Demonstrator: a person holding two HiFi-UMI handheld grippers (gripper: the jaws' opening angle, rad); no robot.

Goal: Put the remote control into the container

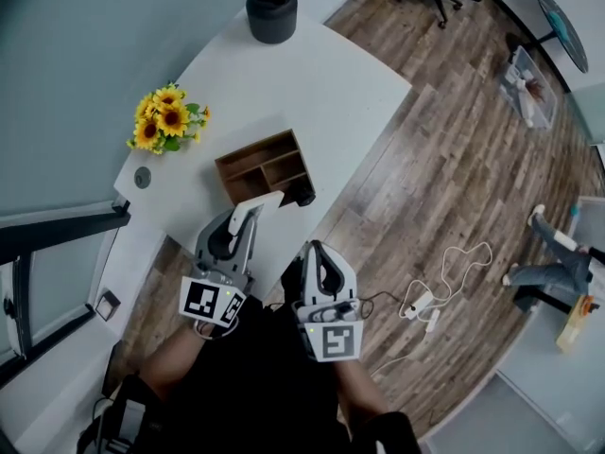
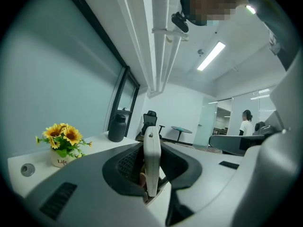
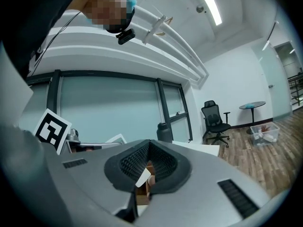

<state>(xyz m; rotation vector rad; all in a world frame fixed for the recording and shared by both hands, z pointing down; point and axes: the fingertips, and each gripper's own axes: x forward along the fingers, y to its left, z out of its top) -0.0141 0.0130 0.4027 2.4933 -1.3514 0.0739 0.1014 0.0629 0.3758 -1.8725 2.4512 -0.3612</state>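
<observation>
Remote control (image 1: 258, 206) held over the white table (image 1: 331, 83)
Left gripper (image 1: 242, 229) has its jaws clamped on it, edge-up (just beside the wooden compartment container (image 1: 267, 165)); right gripper (image 1: 316, 252) has its jaws pressed together, empty.

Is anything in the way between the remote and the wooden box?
Nothing visible. The left gripper holds the remote close by the box, with bare table between; the sunflowers stand off to one side.

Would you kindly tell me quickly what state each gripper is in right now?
The left gripper is closed on the remote control.
The right gripper is closed and holds nothing.
</observation>
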